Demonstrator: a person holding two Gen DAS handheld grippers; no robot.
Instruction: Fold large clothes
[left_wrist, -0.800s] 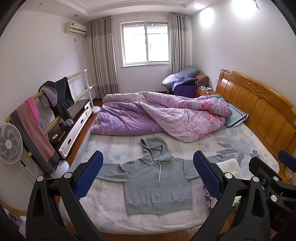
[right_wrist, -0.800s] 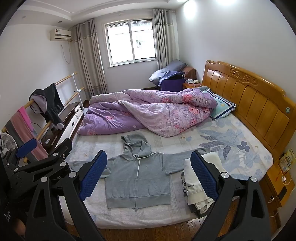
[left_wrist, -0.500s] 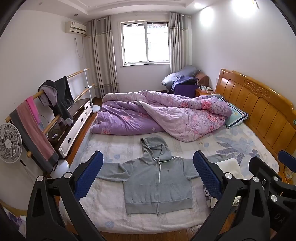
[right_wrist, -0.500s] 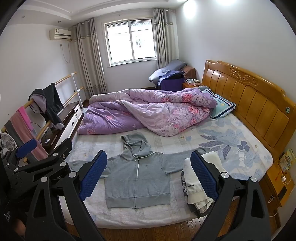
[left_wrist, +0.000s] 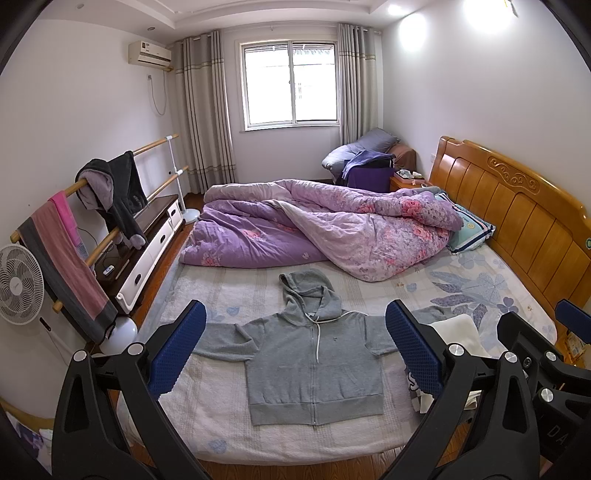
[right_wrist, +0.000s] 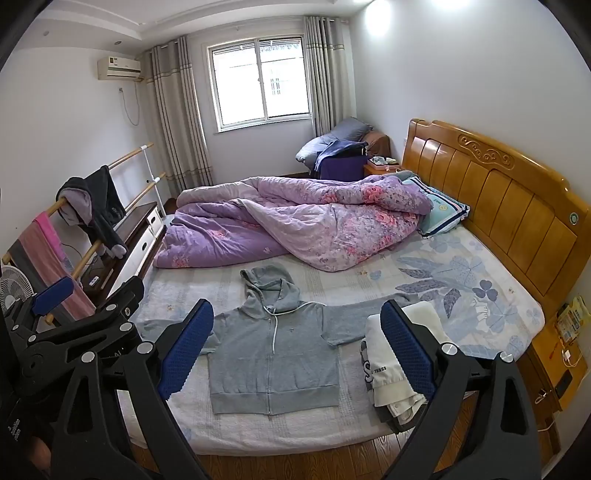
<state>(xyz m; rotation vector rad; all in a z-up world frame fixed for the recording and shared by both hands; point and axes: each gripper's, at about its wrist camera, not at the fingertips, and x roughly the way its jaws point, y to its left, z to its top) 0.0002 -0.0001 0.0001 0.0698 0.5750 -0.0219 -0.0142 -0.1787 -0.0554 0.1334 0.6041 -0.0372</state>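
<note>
Grey fleece hoodie (left_wrist: 314, 354) lies flat; both grippers' fingers (left_wrist: 177, 347) spread, holding nothing.

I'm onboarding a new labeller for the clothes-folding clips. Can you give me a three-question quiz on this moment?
1. True or false: the grey zip-up hooded sweatshirt lies flat on the bed with both sleeves spread out.
2. Multiple choice: what lies next to the sweatshirt on the headboard side? A) a white fan B) a stack of folded white clothes C) a purple floral quilt
3. Fill in: the left gripper and the right gripper both have their jaws ____, with nothing held.

Key: 1 true; 2 B; 3 open.
</note>
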